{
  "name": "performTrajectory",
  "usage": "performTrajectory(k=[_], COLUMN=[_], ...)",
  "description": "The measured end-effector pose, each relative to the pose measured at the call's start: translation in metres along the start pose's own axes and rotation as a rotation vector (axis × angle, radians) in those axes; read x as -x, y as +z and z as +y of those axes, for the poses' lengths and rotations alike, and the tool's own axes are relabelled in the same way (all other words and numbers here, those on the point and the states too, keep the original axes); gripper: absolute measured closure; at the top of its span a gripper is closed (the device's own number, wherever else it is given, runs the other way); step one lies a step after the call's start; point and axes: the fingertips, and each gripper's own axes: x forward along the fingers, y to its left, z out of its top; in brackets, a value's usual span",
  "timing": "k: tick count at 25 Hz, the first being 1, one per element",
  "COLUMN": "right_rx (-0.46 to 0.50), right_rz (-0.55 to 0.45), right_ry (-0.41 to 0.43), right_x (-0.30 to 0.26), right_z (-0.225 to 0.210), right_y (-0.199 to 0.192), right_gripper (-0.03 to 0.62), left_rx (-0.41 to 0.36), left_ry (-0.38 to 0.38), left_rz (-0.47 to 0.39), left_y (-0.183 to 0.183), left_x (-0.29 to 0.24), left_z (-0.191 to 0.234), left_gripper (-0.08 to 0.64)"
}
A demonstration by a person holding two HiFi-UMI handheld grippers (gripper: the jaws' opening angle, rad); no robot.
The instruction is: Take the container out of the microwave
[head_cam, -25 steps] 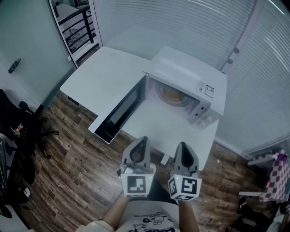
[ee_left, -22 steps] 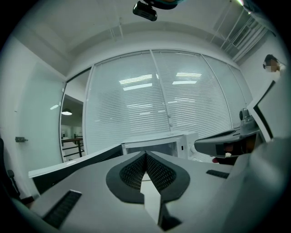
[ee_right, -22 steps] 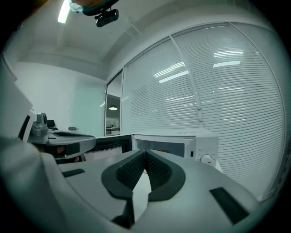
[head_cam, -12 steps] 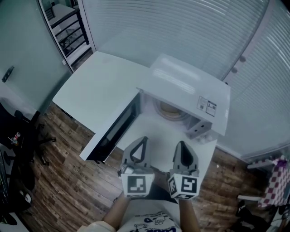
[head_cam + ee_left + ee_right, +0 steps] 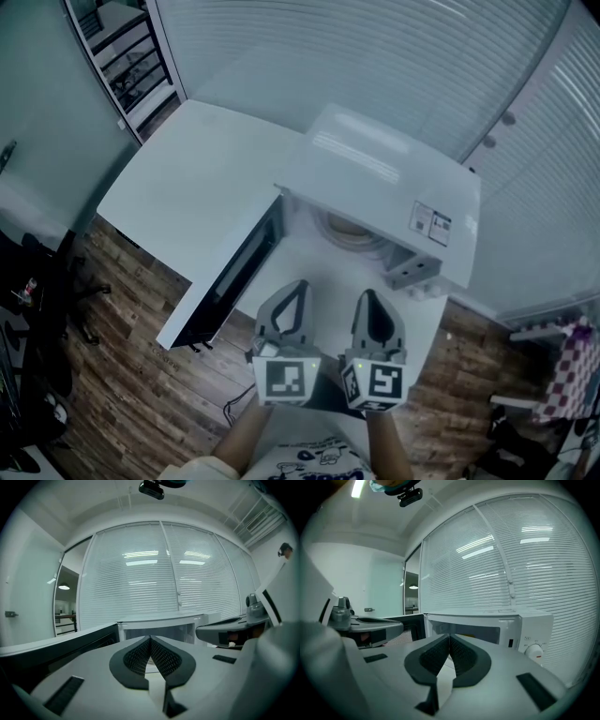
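Slatted blinds (image 5: pixel 375 75) close off the far side of your room, with a wood floor (image 5: pixel 122 309) below you and one white table (image 5: pixel 187 187) standing on it. On that table sits one white microwave (image 5: pixel 375 178), its single door (image 5: pixel 225 277) swung wide open to your left and sticking out past the table edge over the floor.

You hold two grippers side by side, low in front of the open oven and apart from it. Your left gripper (image 5: pixel 298 285) has its jaws pressed together with nothing between them, and your right gripper (image 5: pixel 366 294) is the same: jaws together and empty. Each gripper view shows its closed tips aimed toward the oven's opening.

The one container (image 5: pixel 352 232) is inside the microwave. From your head view you see only a pale round arc of it, because the oven's top covers the rest. You cannot tell what it holds. In both gripper views the closed jaws block the middle of the opening, so the container is hard to make out there.

One control knob (image 5: pixel 533 651) shows on the panel in your right gripper view. In the head view, that panel is a blur.
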Motion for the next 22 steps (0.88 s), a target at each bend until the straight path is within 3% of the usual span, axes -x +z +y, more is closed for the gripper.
performTrajectory(k=[18, 22], right_rx=[-0.055, -0.109], right_rz=[0.134, 0.16], right_ry=[-0.105, -0.129], right_x=[-0.073, -0.086], right_z=[-0.007, -0.013], right_y=[-0.027, -0.037], right_gripper=[0.575, 0.575], left_rx=[0.02, 0.035], left_ry=[-0.185, -0.204], left_rz=[0.104, 0.132], left_y=[-0.039, -0.052], left_x=[-0.073, -0.083], left_z=[0.014, 0.015], left_gripper=[0.521, 0.52])
